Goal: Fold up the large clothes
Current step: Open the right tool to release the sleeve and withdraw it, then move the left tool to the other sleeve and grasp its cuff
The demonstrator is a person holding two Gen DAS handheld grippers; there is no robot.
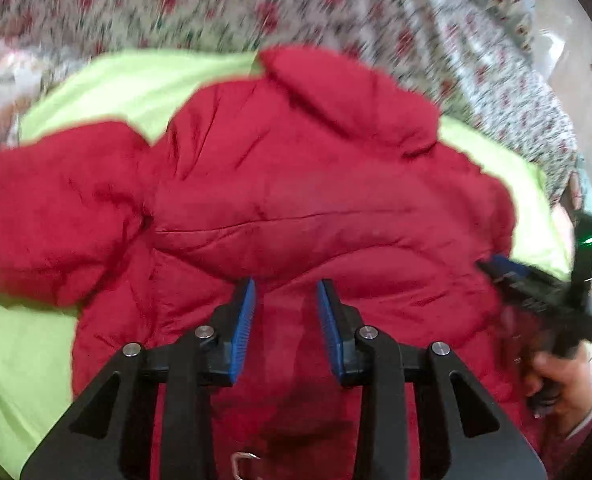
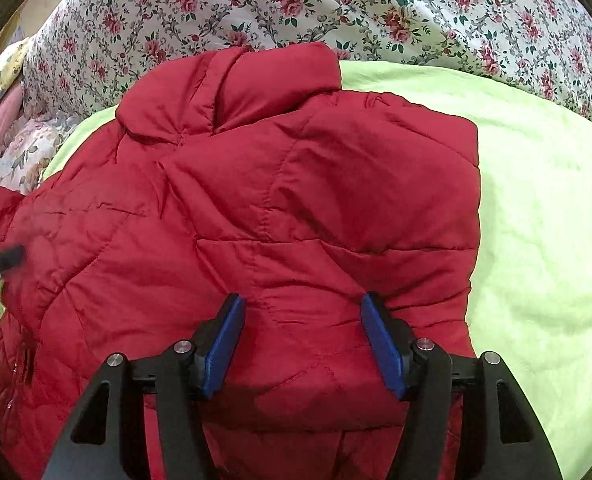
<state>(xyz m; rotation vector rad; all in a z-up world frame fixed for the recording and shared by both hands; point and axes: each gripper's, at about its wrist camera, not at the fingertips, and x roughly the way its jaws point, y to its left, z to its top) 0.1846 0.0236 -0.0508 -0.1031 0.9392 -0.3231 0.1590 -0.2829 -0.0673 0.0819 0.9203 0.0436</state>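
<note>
Both open jaws over red jacket [image 2: 280, 200]

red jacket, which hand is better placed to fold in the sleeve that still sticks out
Left. In the left wrist view the jacket has its unfolded sleeve spread out on the left gripper's side. The right gripper hangs over the straight, tucked edge.
</note>
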